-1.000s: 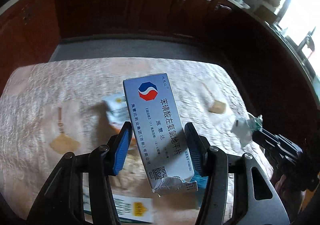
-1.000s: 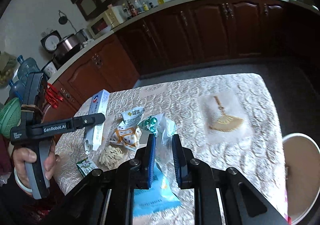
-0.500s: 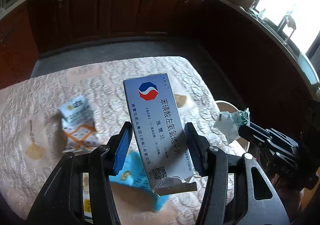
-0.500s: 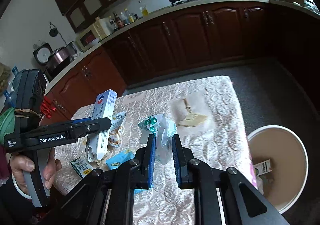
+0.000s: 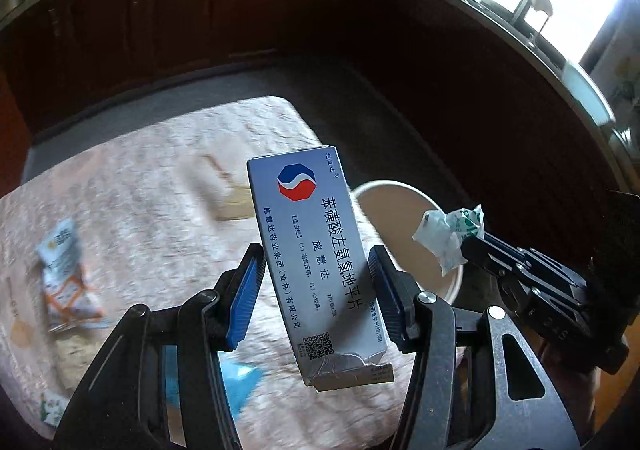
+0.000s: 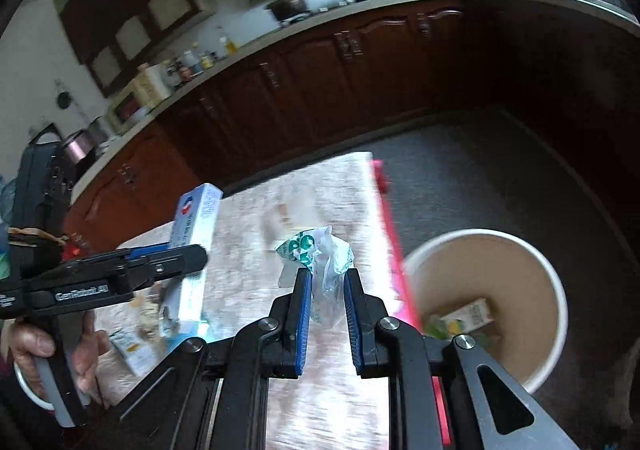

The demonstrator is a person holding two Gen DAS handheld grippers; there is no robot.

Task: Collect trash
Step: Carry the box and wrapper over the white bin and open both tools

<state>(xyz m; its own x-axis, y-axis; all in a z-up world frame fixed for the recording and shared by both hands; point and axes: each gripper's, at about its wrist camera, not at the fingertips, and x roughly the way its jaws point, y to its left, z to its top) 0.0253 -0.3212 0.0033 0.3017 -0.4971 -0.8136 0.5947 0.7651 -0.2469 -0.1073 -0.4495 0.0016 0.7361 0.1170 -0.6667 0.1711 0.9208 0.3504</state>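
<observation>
Above the surface's edge, both grippers carry trash beside the bin.

Left gripper has its jaws clamped on a white medicine box, held upright over the cloth-covered surface. Right gripper pinches a crumpled green-and-white wrapper in narrow jaws, near the round bin on the floor.

The medicine box looks like glossy printed cardboard, its bottom flap torn rough. The crumpled wrapper is thin shiny plastic film. The desk wears a textured, embossed cloth, matt pinkish. The trash bin seems smooth matt plastic, and the cabinets are polished dark wood.
</observation>
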